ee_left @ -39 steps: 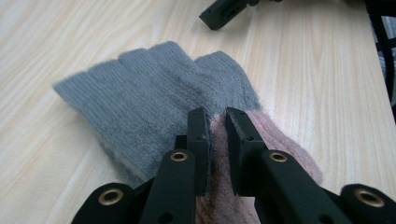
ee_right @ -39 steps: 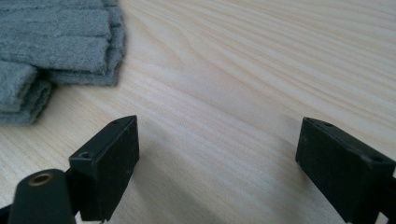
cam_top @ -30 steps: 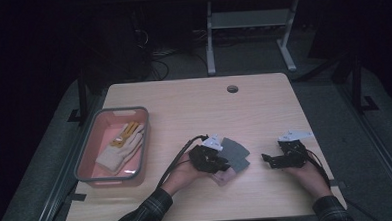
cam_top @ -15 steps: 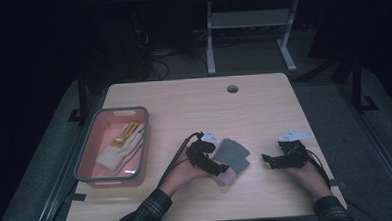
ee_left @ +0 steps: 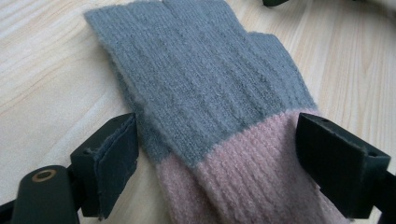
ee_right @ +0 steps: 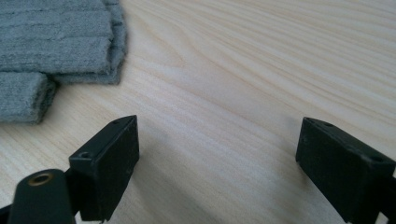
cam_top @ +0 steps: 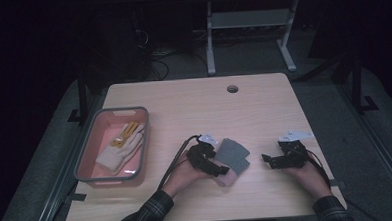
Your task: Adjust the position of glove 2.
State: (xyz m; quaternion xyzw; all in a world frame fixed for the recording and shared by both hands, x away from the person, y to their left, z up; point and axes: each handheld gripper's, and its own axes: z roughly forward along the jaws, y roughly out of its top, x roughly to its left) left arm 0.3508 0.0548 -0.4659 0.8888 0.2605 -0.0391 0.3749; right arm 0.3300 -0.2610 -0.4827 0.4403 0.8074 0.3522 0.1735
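Left tongs (ee_left: 217, 158) freshly parted; glove (cam_top: 120, 148) in tray (cam_top: 88, 145)

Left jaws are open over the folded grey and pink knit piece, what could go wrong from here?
1. The left gripper has just been opening; its jaws straddle the knit piece without pressing, so closing may pinch only the top layer and unfold it.
2. The layers sit offset, so dragging could skew them further.
3. The right gripper, open over bare table, holds nothing down; the piece may slide.

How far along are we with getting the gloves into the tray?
Done: a white knit glove lies in the pink plastic tray. In hand: the left hand-held gripper, jaws just opened, straddles the grey-and-pink knit glove on the table. Left: tray it.
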